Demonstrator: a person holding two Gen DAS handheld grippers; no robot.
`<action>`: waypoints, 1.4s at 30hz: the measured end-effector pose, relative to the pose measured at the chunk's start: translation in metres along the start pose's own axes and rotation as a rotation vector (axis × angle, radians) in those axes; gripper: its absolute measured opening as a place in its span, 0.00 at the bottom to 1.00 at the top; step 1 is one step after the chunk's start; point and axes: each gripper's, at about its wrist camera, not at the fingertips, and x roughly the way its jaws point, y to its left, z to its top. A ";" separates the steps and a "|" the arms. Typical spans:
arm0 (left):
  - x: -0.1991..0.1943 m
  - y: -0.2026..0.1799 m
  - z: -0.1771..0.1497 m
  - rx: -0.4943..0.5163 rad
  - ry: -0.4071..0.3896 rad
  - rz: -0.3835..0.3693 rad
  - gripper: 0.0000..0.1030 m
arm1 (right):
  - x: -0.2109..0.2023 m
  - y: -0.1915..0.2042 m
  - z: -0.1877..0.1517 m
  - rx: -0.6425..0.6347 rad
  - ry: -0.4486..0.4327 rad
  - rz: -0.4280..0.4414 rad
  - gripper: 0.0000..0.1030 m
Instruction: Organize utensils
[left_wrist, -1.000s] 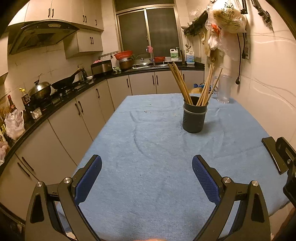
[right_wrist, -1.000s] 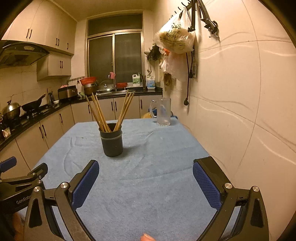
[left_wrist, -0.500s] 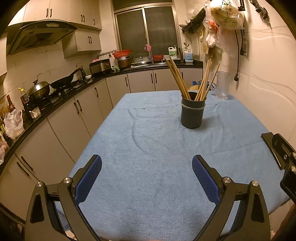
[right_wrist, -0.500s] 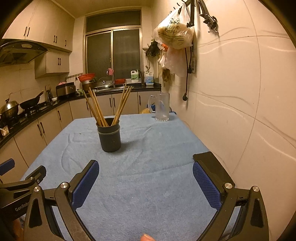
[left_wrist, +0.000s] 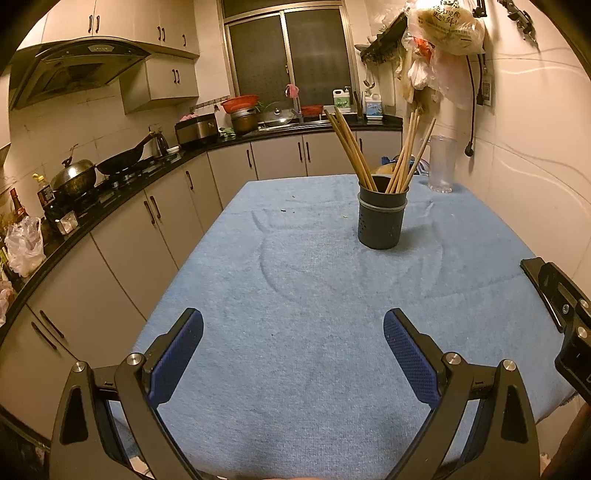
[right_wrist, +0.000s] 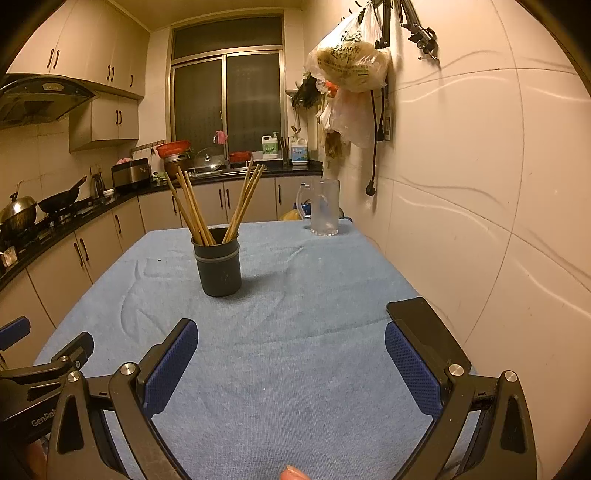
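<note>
On the desk, left wrist view: a dark holder (left_wrist: 382, 218) stands upright on the blue cloth (left_wrist: 314, 332), which covers the desk.
Chopsticks: wooden chopsticks (left_wrist: 351, 147) stand in the holder in two leaning bunches, one tilted left, one right.
Left gripper: left gripper (left_wrist: 293, 347) hangs over the near cloth, well short of the holder; its blue-padded fingers (left_wrist: 177, 354) are wide apart with nothing between them.
Beyond the holder: a clear mug (left_wrist: 441, 164) stands by the wall.

On the desk, right wrist view: the holder (right_wrist: 218, 262) is ahead and left of centre, chopsticks (right_wrist: 192, 206) fanned out of it.
Right gripper: right gripper (right_wrist: 290, 347) is near the cloth edge, fingers (right_wrist: 413, 365) spread, empty.
Mug: (right_wrist: 325, 212) behind the holder, to its right.
</note>
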 end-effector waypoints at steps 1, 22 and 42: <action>0.000 0.000 0.000 -0.001 0.002 -0.002 0.95 | 0.000 0.000 0.000 -0.001 0.000 -0.001 1.00; 0.002 -0.002 -0.003 0.000 0.009 -0.005 0.95 | 0.001 0.002 -0.002 -0.008 0.010 -0.001 1.00; 0.002 -0.002 -0.003 0.000 0.010 -0.006 0.95 | 0.002 0.001 -0.004 -0.014 0.015 -0.001 1.00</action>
